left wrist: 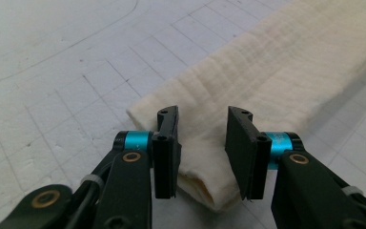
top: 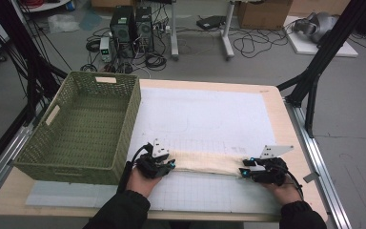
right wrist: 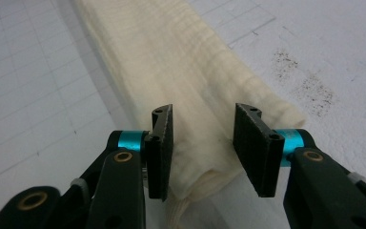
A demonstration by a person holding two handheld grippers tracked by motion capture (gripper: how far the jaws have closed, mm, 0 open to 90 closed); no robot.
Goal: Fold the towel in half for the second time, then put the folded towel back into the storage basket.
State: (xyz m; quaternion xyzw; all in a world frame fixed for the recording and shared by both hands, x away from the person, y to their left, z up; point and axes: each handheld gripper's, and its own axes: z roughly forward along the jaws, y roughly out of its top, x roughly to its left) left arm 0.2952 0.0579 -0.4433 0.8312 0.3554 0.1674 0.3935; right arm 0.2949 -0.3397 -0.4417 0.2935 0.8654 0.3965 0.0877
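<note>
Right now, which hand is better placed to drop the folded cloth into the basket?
Left. The left claw sits at the cloth's end right beside the green basket; the right claw is at the far end. Both stand open around the cloth.

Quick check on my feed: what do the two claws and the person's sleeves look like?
Both claws, left and right, are black, each topped by a grey three-cornered plate. Each has flat ribbed black pads on cyan collars, with brass-coloured pivot rivets. A black cable trails from the left one. The sleeves are dark.

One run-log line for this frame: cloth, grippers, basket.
cloth: folded strip, flat on mat | left gripper: open, astride one end | right gripper: open, astride other end | basket: left, nothing seen inside
</note>
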